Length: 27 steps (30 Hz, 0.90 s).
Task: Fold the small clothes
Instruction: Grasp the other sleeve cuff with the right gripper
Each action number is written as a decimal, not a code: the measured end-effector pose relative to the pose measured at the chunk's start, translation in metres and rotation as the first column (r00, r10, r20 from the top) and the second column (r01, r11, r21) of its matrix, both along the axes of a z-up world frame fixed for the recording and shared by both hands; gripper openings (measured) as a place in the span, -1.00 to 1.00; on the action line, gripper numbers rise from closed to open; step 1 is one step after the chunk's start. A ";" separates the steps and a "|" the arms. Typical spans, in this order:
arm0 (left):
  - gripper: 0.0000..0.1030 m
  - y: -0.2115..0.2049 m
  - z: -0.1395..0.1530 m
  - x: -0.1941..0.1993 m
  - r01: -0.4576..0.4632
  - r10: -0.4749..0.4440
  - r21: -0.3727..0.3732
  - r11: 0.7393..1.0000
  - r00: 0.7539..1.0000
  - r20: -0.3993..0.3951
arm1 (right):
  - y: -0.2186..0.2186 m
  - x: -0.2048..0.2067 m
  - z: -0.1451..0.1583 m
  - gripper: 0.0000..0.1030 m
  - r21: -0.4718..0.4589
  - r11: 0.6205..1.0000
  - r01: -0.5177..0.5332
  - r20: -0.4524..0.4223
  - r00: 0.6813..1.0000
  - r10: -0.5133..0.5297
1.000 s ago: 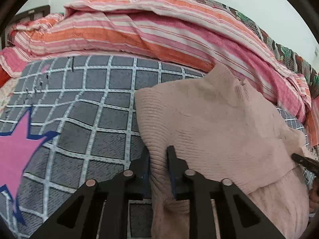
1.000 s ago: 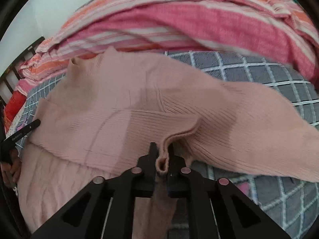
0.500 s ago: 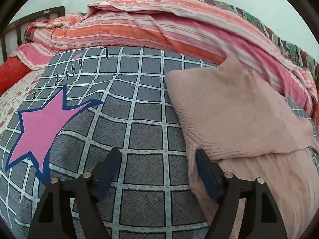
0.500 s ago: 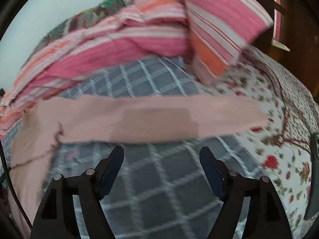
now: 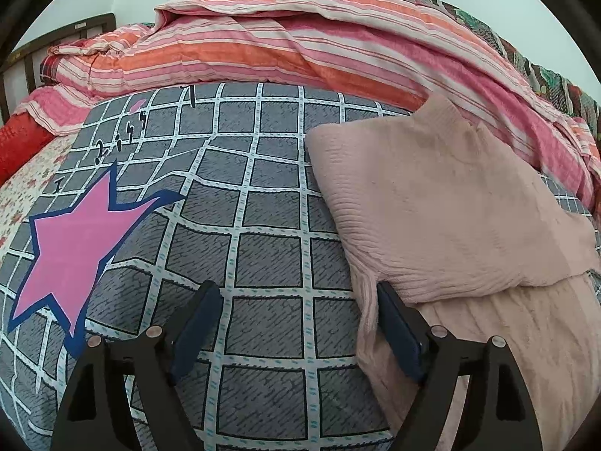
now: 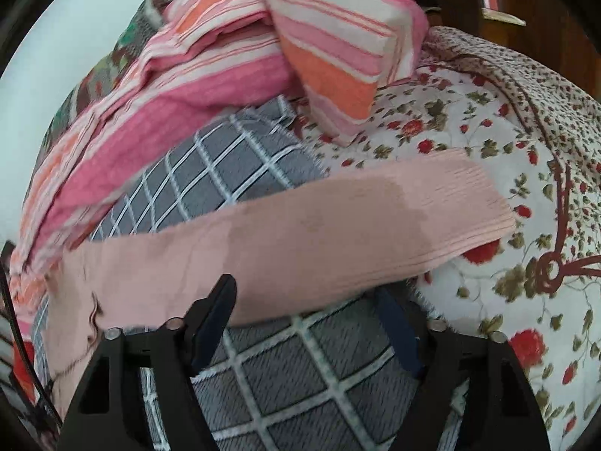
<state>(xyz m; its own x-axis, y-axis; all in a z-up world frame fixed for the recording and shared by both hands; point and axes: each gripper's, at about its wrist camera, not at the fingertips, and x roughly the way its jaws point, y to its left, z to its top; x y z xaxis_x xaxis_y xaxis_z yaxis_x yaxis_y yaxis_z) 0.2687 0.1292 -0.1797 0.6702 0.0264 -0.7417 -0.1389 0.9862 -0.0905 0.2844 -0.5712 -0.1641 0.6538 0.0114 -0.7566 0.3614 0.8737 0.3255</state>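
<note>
A light pink knit sweater (image 5: 443,206) lies on the grey checked blanket (image 5: 263,244), its near part folded over itself. My left gripper (image 5: 296,323) is open and empty, just left of the sweater's edge; its right finger touches the knit. In the right wrist view one long pink sleeve (image 6: 319,233) stretches flat to the right, its cuff on the floral sheet (image 6: 507,150). My right gripper (image 6: 311,323) is open and empty just in front of the sleeve, its left fingertip (image 6: 225,293) over the sleeve's lower edge.
A pink and orange striped quilt (image 5: 300,49) is heaped along the back of the bed, also in the right wrist view (image 6: 188,67). A pink star (image 5: 71,240) is printed on the blanket at left. A dark wooden headboard (image 5: 22,60) stands far left.
Both grippers have opened and let go of the sweater. The left has drawn back to the left of it. The right has swung right, along the outstretched sleeve.
</note>
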 end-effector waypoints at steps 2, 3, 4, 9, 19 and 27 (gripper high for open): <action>0.59 0.000 0.000 0.000 0.001 -0.001 -0.001 1.000 1.000 -0.002 | -0.007 0.002 -0.001 -0.23 -0.016 0.999 0.030 -0.012 0.999 -0.031; 0.60 0.000 0.000 0.000 0.000 0.000 0.005 1.000 1.000 -0.003 | -0.009 0.003 -0.001 -0.59 -0.015 0.999 0.034 -0.016 0.999 -0.035; 0.60 -0.001 0.000 0.001 0.000 0.000 0.008 1.000 1.000 -0.004 | -0.011 0.002 -0.001 -0.85 -0.002 1.000 0.028 -0.011 1.000 -0.028; 0.60 -0.001 0.000 0.001 0.001 -0.001 0.005 1.000 1.000 -0.004 | 0.006 -0.006 0.026 -0.89 -0.104 0.994 0.015 0.028 1.000 -0.012; 0.61 0.008 0.003 -0.004 0.010 -0.009 -0.062 0.998 1.000 0.028 | 0.129 -0.038 0.146 -0.90 -0.432 0.899 -0.069 0.195 0.967 0.167; 0.64 0.029 0.011 -0.030 0.013 0.004 -0.243 0.970 0.998 0.069 | 0.299 -0.028 0.191 -0.90 -0.513 0.817 -0.264 0.189 0.894 0.407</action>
